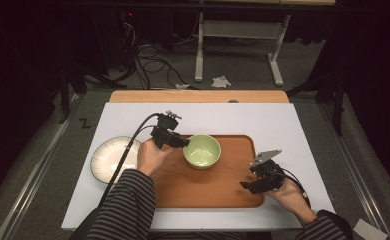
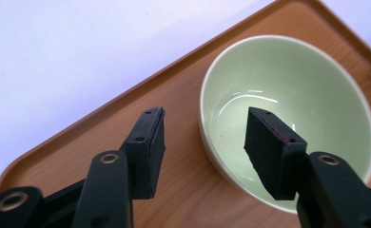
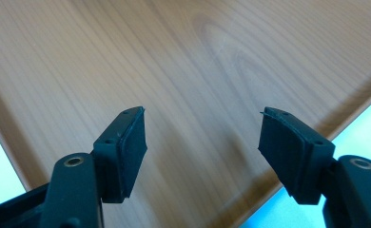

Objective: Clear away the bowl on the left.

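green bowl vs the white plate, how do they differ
The green bowl is deep, smooth and pale green; the white plate is shallow, white and ribbed. The bowl stands on the wooden tray; the plate lies on the white tabletop left of it. The left hand-held gripper is at the bowl's rim. Both look empty.

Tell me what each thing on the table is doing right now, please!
Pale green ceramic bowl: upright, empty, standing on the tray.
Brown wooden tray: flat on the white table top, holding the bowl.
White ribbed plate: empty, left of the tray.
Left gripper: jaws open, straddling the bowl's rim.
Right gripper: jaws open, empty, over the tray's corner.
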`<state>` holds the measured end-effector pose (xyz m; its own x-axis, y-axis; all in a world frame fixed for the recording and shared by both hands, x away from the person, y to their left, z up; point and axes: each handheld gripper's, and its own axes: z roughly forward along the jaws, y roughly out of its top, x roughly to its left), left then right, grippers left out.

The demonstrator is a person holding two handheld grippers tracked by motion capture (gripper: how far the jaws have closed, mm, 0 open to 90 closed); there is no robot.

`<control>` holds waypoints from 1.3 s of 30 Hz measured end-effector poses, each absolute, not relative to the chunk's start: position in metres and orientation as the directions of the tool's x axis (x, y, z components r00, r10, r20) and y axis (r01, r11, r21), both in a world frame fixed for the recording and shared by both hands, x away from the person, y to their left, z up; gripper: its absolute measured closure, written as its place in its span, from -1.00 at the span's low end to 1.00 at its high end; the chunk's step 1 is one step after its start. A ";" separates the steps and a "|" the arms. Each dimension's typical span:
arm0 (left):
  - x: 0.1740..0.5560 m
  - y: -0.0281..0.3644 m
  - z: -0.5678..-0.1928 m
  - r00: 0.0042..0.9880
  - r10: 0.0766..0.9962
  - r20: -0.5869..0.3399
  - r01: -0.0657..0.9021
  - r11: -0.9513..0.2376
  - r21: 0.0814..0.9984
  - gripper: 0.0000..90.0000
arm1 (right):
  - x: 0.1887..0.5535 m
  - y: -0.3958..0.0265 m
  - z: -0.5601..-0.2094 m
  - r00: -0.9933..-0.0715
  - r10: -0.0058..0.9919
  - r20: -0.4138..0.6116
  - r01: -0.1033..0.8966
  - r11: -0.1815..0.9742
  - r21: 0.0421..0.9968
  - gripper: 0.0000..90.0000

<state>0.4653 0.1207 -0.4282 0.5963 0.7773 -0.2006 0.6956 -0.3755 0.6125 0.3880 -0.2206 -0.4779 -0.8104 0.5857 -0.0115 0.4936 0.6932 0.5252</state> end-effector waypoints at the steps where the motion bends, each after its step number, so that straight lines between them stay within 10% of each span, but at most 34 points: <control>1: 0.465 0.123 -0.426 0.596 0.778 -0.199 0.694 -0.374 0.615 0.08 | 0.388 -0.221 -0.478 -0.808 0.589 -0.009 0.498 0.690 0.526 -0.23; 39: 0.424 0.181 -0.411 0.561 0.802 -0.204 0.679 -0.305 0.667 0.04 | 0.389 -0.220 -0.479 -0.807 0.591 -0.009 0.500 0.691 0.521 -0.23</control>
